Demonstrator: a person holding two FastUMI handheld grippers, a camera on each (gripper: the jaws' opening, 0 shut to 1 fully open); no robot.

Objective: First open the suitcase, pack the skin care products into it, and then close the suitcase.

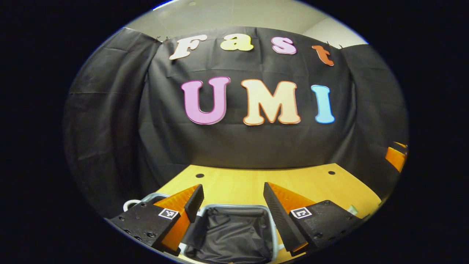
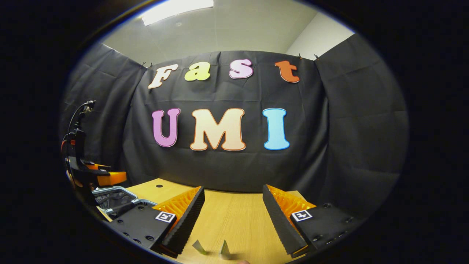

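Suitcase (image 1: pixel 231 229) lies open on worktop (image 1: pixel 238 183), just under and between your left gripper (image 1: pixel 233 203) jaws. Dark lining shows inside, looks empty. Left jaws wide apart, holding nothing. Right gripper (image 2: pixel 233 207) jaws wide apart too, holding nothing, over bare wood. Two small pale tips (image 2: pixel 212 249) show low between right jaws; too small to name, maybe skin care things. Next job looks like packing. Go slow. Put jaws on both sides of one thing, squeeze softly, lift straight, carry over case rim.
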